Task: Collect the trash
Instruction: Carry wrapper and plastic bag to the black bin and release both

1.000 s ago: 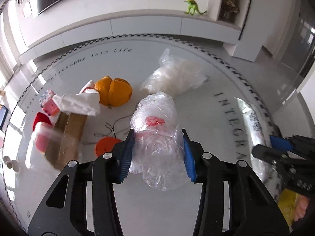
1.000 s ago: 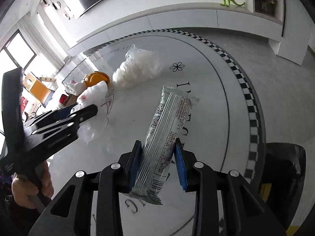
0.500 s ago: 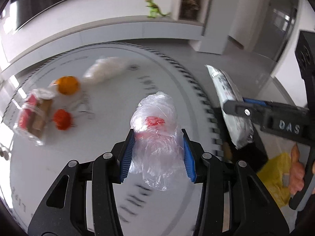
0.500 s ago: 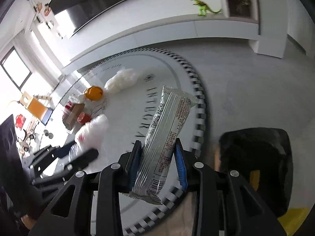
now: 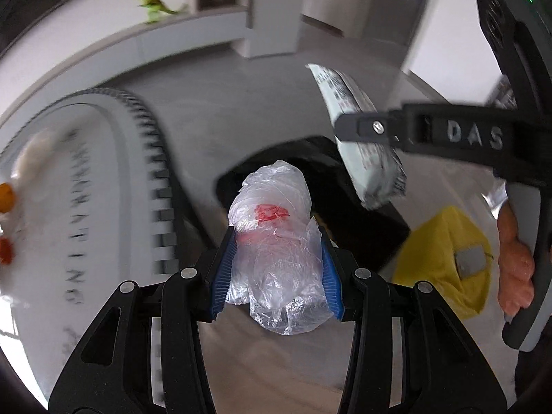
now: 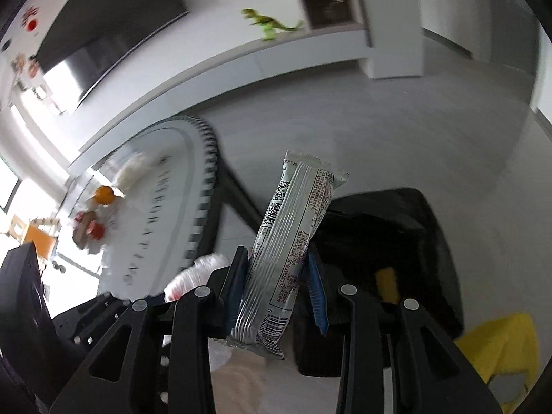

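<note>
Trash (image 5: 276,252) now over black bin (image 5: 372,214)

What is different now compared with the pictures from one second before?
Both tongs swung away from the round white table and now hang over the black bin on the floor. Unchanged: left tongs clamp the crumpled clear plastic bag, right tongs the silver snack wrapper.

both grippers angle downward, left gripper (image 5: 277,269) and right gripper (image 6: 276,286) each clamped on something
</note>
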Motion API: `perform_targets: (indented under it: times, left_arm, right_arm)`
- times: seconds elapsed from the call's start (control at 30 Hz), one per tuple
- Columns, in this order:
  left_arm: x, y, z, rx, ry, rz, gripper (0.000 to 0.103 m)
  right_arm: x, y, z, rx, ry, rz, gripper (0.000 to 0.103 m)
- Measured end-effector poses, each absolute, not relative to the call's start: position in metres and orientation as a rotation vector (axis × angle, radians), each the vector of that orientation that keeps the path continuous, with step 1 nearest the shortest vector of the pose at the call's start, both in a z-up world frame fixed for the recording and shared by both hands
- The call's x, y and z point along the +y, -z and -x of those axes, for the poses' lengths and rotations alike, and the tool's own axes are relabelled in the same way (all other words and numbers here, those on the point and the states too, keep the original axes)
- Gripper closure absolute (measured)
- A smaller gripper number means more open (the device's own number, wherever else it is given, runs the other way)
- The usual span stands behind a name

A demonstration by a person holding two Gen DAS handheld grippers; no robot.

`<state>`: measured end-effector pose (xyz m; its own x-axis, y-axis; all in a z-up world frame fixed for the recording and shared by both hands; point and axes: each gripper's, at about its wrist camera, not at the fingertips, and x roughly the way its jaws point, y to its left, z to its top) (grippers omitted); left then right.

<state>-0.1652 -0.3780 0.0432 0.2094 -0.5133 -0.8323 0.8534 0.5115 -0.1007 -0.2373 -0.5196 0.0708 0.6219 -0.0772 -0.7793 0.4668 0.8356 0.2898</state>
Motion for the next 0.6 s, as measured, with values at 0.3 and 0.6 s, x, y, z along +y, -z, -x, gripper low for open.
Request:
perform_targets:
  times: [0.3, 0.6]
  left_arm:
    - [-0.436, -0.002, 0.192, 1.013, 1.044, -0.533, 0.023]
    - [-0.420, -0.001, 0.184, 1.003, 1.017, -0.520, 0.006]
  right_arm:
    - [-0.568, -0.033, 0.257, 0.925, 0.471, -0.523, 0.050]
    - [-0.578, -0.026, 0.270, 0.897, 0.562, -0.530, 0.037]
